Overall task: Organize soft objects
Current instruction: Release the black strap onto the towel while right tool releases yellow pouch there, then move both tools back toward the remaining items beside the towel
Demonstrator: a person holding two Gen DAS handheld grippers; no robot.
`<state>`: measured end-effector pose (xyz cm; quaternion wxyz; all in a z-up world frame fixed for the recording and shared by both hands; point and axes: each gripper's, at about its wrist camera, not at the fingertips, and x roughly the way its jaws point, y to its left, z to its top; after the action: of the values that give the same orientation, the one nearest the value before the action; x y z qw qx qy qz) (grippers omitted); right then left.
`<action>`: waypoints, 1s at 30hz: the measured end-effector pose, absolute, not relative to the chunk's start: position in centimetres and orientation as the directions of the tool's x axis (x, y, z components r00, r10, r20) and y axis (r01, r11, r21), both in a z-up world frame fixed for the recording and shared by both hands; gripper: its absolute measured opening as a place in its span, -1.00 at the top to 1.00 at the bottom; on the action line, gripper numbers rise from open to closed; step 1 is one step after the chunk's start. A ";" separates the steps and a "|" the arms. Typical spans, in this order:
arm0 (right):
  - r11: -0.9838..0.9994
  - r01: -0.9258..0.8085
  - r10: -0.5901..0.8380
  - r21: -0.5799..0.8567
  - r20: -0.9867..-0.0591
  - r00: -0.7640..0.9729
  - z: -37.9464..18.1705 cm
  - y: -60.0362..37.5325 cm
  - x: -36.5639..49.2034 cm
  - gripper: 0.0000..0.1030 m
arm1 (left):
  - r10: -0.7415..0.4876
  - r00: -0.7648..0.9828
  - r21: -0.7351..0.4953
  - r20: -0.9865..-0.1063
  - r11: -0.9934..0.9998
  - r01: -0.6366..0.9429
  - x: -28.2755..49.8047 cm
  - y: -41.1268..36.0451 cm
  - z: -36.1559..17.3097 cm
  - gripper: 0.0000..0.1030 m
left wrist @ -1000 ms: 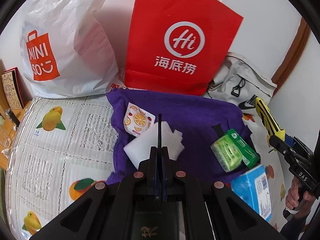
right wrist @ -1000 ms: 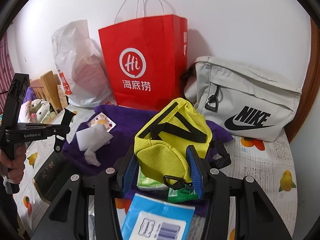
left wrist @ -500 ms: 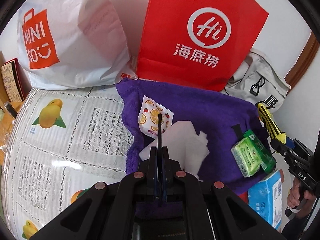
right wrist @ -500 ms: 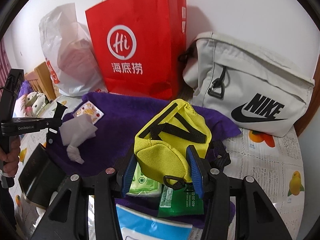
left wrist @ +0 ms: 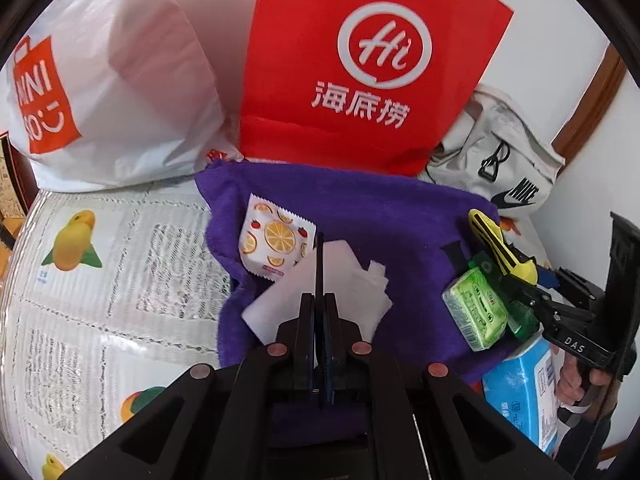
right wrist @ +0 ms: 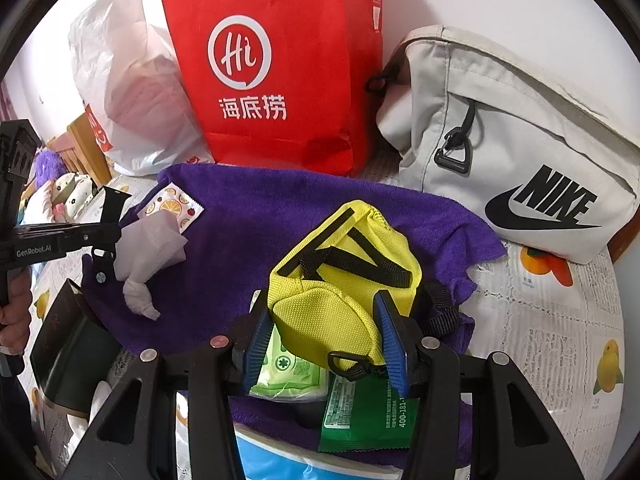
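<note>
Right tool (right wrist: 324,344): clamped on yellow pouch (right wrist: 340,280), above purple towel (right wrist: 248,208); pouch's long axis points away toward red bag (right wrist: 280,64).
Left tool (left wrist: 319,240): jaws fully closed, empty, over white tissue (left wrist: 340,280).

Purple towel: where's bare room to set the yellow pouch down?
Free: the purple towel's middle, between the white tissue and the yellow pouch, in front of the red paper bag. Crowded: the near edge, with green wipes packs and a blue tissue pack.
</note>
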<state>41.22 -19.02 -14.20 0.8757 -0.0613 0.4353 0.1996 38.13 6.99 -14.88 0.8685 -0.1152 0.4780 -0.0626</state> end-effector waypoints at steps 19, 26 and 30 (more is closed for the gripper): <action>0.916 -0.397 0.279 0.046 -0.785 0.553 -12.4 -19.1 39.5 -0.25 | -0.168 0.567 -0.222 -0.807 0.975 -0.027 36.3 7.4 -12.5 0.30; 0.918 -0.392 0.296 0.057 -0.757 0.583 -9.8 -18.7 35.4 -0.25 | -0.146 0.591 -0.202 -0.793 0.979 -0.030 33.3 7.6 -10.4 0.14; 0.906 -0.417 0.329 0.072 -0.739 0.588 -8.8 -18.0 31.8 -0.25 | -0.125 0.599 -0.187 -0.791 0.981 -0.043 30.7 7.7 -9.4 0.11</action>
<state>31.83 -18.02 -8.84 0.8894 -0.0546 0.4024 0.2099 30.70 7.71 -9.40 0.8893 -0.0935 0.4471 -0.0230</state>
